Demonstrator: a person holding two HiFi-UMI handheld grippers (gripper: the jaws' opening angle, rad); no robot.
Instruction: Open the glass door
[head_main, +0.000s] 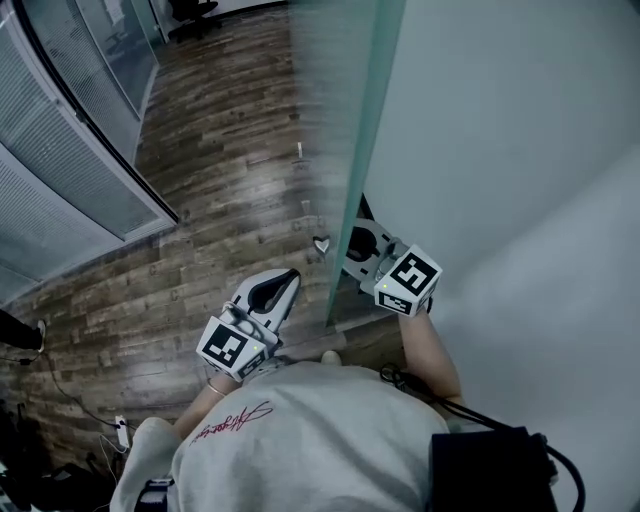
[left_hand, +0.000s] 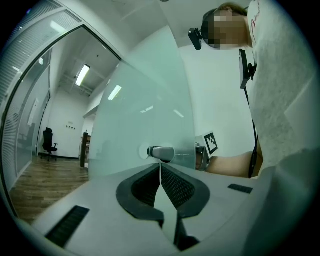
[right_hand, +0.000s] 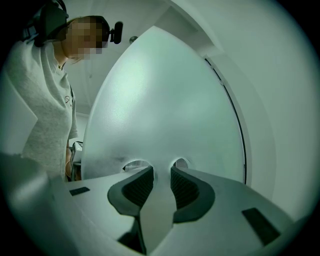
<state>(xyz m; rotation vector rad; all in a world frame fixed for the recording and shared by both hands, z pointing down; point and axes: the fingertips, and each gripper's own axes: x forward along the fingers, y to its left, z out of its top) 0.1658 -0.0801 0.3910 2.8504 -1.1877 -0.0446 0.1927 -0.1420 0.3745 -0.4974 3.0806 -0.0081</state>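
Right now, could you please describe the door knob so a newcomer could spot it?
Find the frosted glass door beside the white wall. Near its edge, a stubby silver knob juts out, the only shiny cylinder on the pale pane.

I am standing on a dark brown wood-plank floor (head_main: 230, 150). A thin dark cable with a small white plug (head_main: 121, 430) is lying on it at my left, and a black office chair (left_hand: 48, 143) is standing far off.
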